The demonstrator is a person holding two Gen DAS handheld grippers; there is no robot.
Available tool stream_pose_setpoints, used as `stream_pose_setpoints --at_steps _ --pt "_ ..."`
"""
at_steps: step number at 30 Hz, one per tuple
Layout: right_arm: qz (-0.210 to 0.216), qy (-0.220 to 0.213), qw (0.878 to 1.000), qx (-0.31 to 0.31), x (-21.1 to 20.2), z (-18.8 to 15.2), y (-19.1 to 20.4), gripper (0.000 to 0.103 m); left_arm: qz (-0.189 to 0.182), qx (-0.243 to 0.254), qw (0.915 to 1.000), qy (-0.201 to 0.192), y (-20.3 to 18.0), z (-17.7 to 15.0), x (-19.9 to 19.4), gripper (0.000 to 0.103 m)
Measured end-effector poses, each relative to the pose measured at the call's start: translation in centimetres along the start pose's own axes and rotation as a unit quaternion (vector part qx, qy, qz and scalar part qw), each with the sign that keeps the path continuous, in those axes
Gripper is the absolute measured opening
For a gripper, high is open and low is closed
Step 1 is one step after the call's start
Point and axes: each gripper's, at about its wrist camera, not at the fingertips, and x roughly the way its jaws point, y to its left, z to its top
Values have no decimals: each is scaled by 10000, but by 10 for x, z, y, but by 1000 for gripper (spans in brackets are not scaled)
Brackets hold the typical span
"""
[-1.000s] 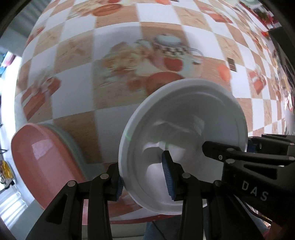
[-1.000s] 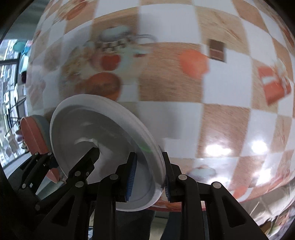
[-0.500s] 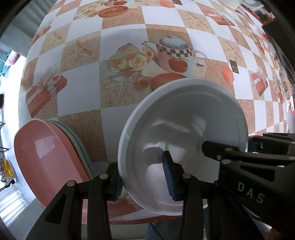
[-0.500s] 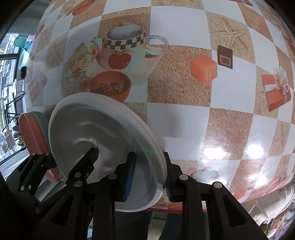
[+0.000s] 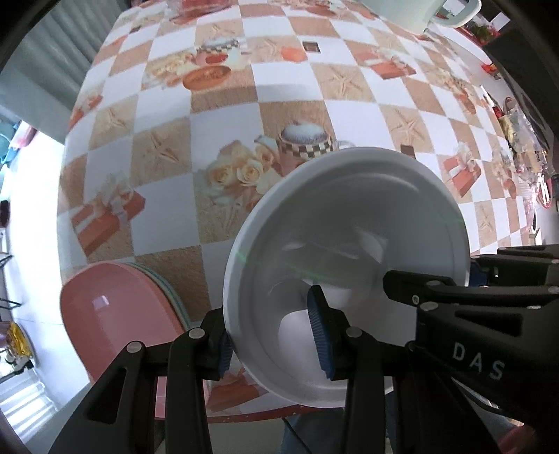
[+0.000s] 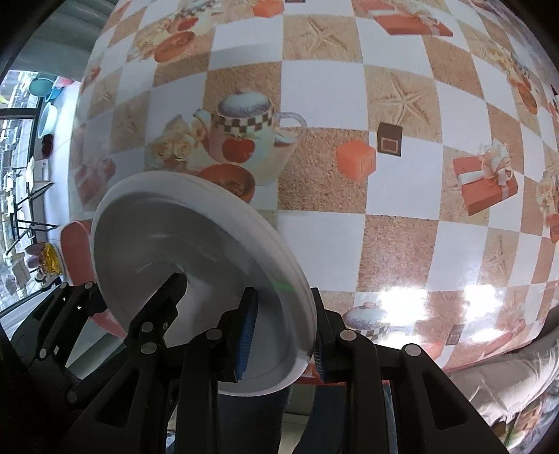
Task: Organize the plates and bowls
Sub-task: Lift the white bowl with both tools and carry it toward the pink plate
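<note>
A white plate (image 5: 349, 251) is held tilted above the near edge of the table, with both grippers on its rim. My left gripper (image 5: 272, 335) is shut on its left rim. My right gripper (image 6: 283, 335) is shut on its right rim; the plate also shows in the right wrist view (image 6: 181, 251). A stack of plates with a pink one on top (image 5: 115, 314) lies on the table's near left corner, left of the white plate. It shows as a pink edge in the right wrist view (image 6: 75, 241).
The table (image 5: 286, 97) has a checked cloth printed with teapots, roses and gift boxes. A pale mug or jug (image 5: 412, 14) stands at the far edge. The table's left edge drops to a bright floor (image 5: 31, 188).
Both grippers have lifted the white plate up and back from the table. More of the table and the pink stack now show.
</note>
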Motion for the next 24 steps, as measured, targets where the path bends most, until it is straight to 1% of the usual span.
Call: stream_pose_setpoints --at_steps 3,6,9,16,19,23,24 --pt "-31 5 10000 -89 -4 -2 6 30 -8 -60 10000 -65 6 -4 -9 42" --pt "-44 -12 9998 -171 -8 -5 13 30 -41 -192 9998 -43 12 -9 -15 42" --pt "-43 -31 9996 -282 -10 -6 22 30 -1 -296 9995 -108 18 -18 -23 42" --pt "-97 -92 9975 -693 -15 -5 56 30 62 -668 9975 -242 43 -28 -32 42" --pt "-120 -108 9960 -883 -19 0 69 30 89 -831 9960 -306 54 -32 -37 42" --pt "-145 -122 9935 -1122 -20 -1 89 30 134 -1000 9942 -360 69 -38 -43 42" --pt "-149 -130 9929 -1175 -20 -5 91 30 146 -1066 9935 -379 74 -40 -44 42"
